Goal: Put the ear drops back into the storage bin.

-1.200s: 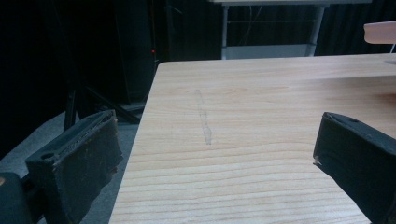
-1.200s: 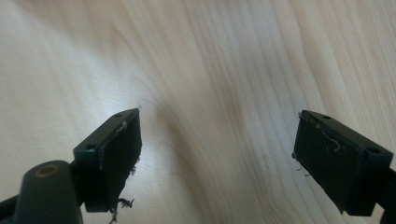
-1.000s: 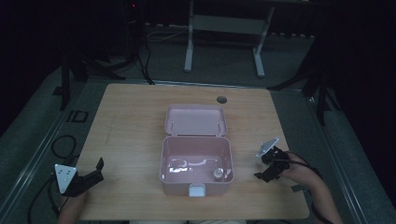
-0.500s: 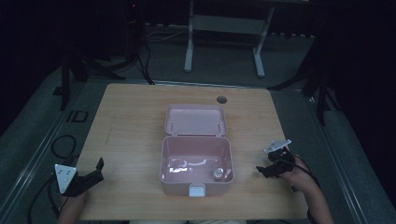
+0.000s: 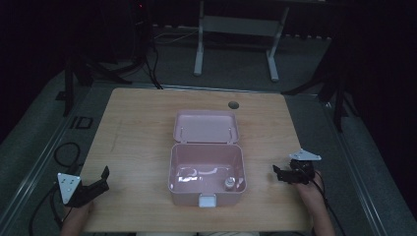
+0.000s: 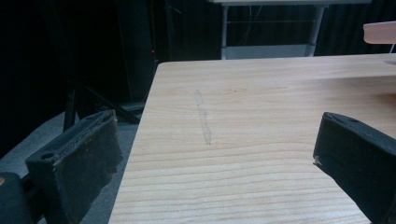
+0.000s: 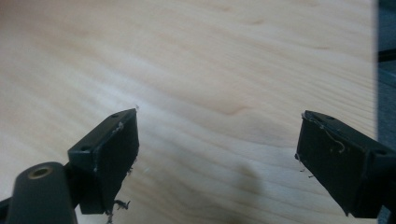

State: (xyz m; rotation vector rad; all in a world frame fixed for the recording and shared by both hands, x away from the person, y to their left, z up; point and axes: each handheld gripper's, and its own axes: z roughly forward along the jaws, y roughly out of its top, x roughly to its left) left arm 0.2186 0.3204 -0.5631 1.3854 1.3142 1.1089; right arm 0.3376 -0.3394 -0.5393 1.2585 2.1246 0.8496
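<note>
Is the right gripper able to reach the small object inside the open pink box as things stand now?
Probably yes. The pink box stands open, its lid folded back, so the small object near its right wall can be reached from above. The right gripper, jaws open and empty, sits beside that wall with bare table between.

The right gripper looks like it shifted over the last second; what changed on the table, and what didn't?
The right gripper drew back from beside the pink box toward the table's near right edge and settled there, jaws open and holding nothing. Nothing was taken hold of or let go. The left gripper stayed at the near left corner, jaws open; the box stayed put, lid open, with the small items inside unmoved.
</note>
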